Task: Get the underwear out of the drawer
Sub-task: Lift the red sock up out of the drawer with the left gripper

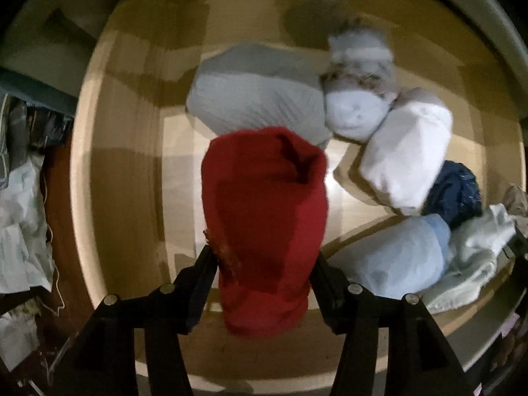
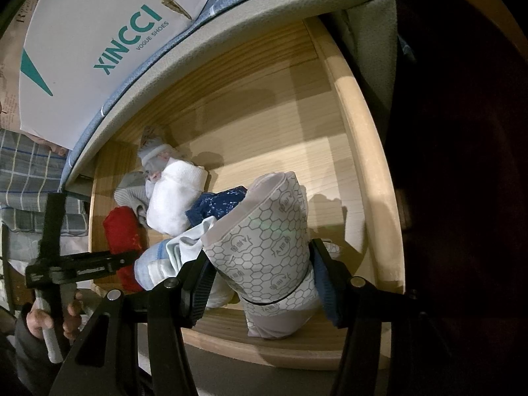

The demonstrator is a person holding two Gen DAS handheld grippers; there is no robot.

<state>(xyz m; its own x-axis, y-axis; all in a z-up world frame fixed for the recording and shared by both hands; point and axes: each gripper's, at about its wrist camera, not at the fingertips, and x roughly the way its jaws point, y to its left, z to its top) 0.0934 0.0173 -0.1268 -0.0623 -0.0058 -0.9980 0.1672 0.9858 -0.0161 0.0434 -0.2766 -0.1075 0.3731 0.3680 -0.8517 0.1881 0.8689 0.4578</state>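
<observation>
A red rolled underwear (image 1: 264,217) lies on the floor of the open wooden drawer (image 1: 82,165). My left gripper (image 1: 262,257) points straight down over it, open, with one finger along each side of the roll. The right wrist view shows the same red roll (image 2: 122,231) at the drawer's left end, under the left gripper's black frame. My right gripper (image 2: 260,260) is shut on a white roll with a grey hexagon print (image 2: 264,247), held just above the drawer's (image 2: 363,151) front edge.
More rolls fill the drawer: grey (image 1: 257,99), a white sock ball (image 1: 356,112), white (image 1: 406,155), navy (image 1: 455,194), light blue (image 1: 396,257), and loose pale cloth (image 1: 478,254). A padded grey ledge (image 2: 231,29) with a shoe box (image 2: 99,43) overhangs the back. A hand (image 2: 49,323) grips the left tool.
</observation>
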